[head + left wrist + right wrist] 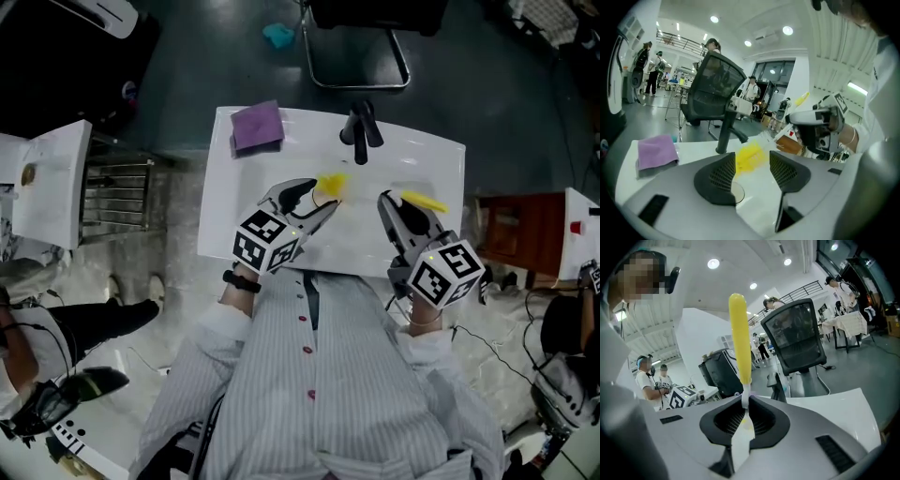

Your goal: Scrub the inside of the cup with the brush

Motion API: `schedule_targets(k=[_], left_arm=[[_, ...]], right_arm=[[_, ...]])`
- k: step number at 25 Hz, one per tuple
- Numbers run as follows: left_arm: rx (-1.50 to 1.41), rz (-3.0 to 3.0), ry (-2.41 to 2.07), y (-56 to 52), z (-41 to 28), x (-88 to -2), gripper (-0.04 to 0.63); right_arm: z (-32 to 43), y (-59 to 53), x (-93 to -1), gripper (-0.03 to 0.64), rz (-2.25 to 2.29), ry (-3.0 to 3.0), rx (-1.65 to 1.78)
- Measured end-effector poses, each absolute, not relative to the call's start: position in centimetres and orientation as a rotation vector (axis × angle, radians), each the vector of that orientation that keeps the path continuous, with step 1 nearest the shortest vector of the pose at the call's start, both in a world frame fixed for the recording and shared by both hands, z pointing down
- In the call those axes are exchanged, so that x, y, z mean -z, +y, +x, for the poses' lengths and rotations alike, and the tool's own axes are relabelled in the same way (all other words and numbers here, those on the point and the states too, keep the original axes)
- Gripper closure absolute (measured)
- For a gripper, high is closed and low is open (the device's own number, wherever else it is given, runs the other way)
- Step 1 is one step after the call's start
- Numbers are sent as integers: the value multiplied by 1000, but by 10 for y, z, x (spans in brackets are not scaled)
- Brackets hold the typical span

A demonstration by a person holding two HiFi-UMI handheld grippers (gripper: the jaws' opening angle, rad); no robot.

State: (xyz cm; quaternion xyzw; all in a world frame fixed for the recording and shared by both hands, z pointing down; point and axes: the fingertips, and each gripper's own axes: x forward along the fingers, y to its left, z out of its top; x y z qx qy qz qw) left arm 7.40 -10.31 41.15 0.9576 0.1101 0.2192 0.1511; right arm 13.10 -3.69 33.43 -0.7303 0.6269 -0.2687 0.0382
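A small yellow cup (330,185) sits low in the white sink (441,150), blurred in the left gripper view (749,157). My left gripper (319,199) reaches it from the near left. The cup lies between the fingertips (752,161), and a gap still shows beside the pads. My right gripper (405,208) hovers over the sink's right half, shut on the brush (424,200). The white neck is pinched between the jaws (746,416), and the yellow handle (739,338) sticks out ahead of them. I cannot make out the bristles for certain.
A black faucet (359,131) stands at the sink's far rim, just behind the cup. A purple cloth (257,126) lies on the far left corner. The round drain (736,192) is below the left jaw. An office chair (356,47) stands beyond the sink, with a wire rack at the left.
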Motion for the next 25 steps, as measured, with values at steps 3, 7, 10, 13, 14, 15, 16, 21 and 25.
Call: schedule_targets(k=[3, 7, 10, 13, 14, 15, 16, 21, 25], left_arm=[[-506, 2727, 334, -98, 73, -373, 412], [-373, 2763, 343, -93, 70, -328, 484], [-305, 2786, 362, -86, 69, -303, 522], [-257, 2797, 370, -79, 67, -284, 552], [-246, 2799, 369, -78, 67, -280, 562], [-238, 2802, 370, -76, 67, -277, 566], [-233, 2806, 371, -75, 67, -275, 568], [-216, 2833, 361, -74, 69, -272, 583], [-208, 2839, 351, -74, 70, -270, 586]], right_arm=[[128, -32, -311, 561, -2238, 1935, 742], [123, -30, -285, 561, -2238, 1966, 648], [121, -29, -273, 561, -2229, 1984, 605], [119, -27, -264, 561, -2221, 2003, 570], [118, -26, -261, 561, -2219, 2008, 559], [117, -26, -258, 561, -2216, 2013, 548], [117, -26, -257, 561, -2215, 2016, 538], [118, -25, -252, 561, -2212, 2026, 497], [120, -24, -251, 561, -2210, 2028, 489]])
